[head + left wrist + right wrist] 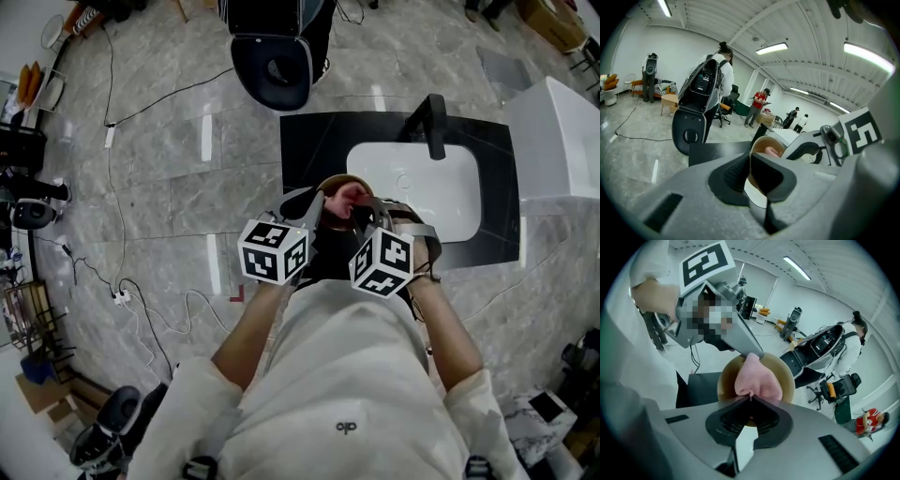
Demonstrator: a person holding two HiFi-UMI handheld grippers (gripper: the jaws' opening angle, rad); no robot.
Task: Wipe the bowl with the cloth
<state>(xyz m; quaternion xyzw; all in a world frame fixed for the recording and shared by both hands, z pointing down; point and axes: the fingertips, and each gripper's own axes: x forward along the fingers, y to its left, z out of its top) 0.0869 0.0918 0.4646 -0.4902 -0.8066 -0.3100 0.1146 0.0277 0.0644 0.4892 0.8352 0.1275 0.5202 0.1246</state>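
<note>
**Bowl clamped at the rim, cloth pressed inside**

The left gripper (pixel 751 176) has its fingers (pixel 726 178) closed on the rim of the tan bowl (pixel 763 146), which is held tilted in the air above the front edge of the black worktop (pixel 309 141), just beside the white sink (pixel 412 187). The right gripper (pixel 749 403) has its fingers closed on the pink cloth (pixel 757 378). The cloth lies bunched against the inner wall of the bowl.
</note>
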